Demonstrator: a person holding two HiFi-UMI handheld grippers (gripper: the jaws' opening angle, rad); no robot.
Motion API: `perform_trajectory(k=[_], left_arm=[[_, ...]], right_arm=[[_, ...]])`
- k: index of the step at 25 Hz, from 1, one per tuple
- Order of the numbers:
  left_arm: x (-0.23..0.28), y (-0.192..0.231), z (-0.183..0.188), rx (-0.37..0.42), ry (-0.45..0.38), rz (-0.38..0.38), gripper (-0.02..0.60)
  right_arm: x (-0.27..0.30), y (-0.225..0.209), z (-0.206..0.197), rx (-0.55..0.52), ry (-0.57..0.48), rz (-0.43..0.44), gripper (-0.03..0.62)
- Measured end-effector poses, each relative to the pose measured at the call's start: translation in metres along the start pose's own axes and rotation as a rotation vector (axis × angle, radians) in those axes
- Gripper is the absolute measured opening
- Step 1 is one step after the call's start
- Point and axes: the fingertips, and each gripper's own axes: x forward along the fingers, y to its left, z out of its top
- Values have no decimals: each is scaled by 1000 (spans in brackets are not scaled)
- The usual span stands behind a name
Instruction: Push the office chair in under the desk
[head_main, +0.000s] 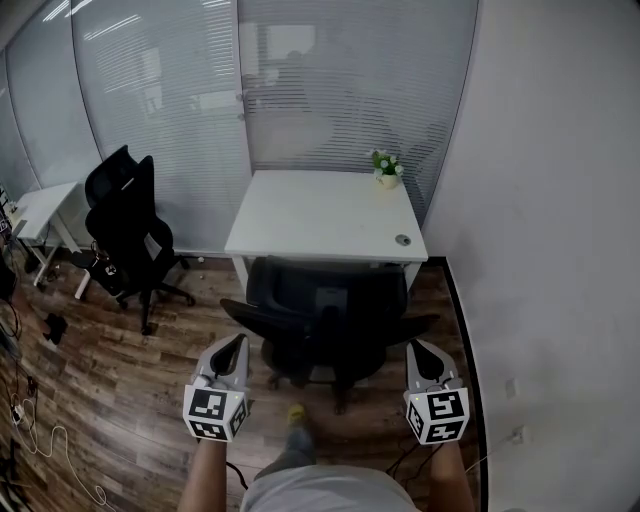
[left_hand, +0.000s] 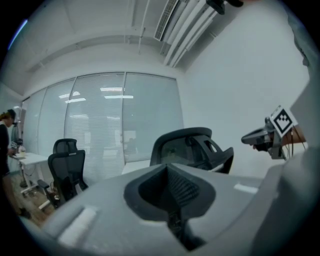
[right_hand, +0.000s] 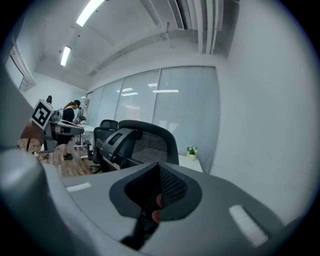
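Jaws: those of the left gripper (head_main: 236, 345) and the right gripper (head_main: 418, 348) are seen closed in their own views, with nothing gripped between them. Both grippers are held level, one at each side of the chair's backrest; contact with the chair cannot be confirmed.

Office chair (head_main: 325, 320): black, mesh-backed, with armrests. It is placed at the near edge of the table (head_main: 320, 215), with its backrest turned toward the person. How far the seat reaches beneath the top cannot be told.

Table: white, rectangular, set against the glass partition (head_main: 300, 80), which is fitted with blinds, and close to the white wall (head_main: 550, 200) on the right.

Potted plant (head_main: 387, 168): small, stood on the far right corner of the table.

Cable grommet (head_main: 402, 240): round, set into the table near its front right corner.

Second chair (head_main: 130, 225): black, stood well apart to the left, beside a second white table (head_main: 40, 205).

Floor (head_main: 120, 380): dark wood planks, with loose cables (head_main: 50, 440) lying at lower left.
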Motion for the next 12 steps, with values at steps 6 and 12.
perform_trajectory(k=[6,12], left_arm=[[-3,-10,-1,2,6,-19,-2],[-3,-17,2,30,10,-28,-2]], right_arm=[[-7,-3,-2,9,-9,8,2],[-10,-4,-3,-2,-12,12,2]])
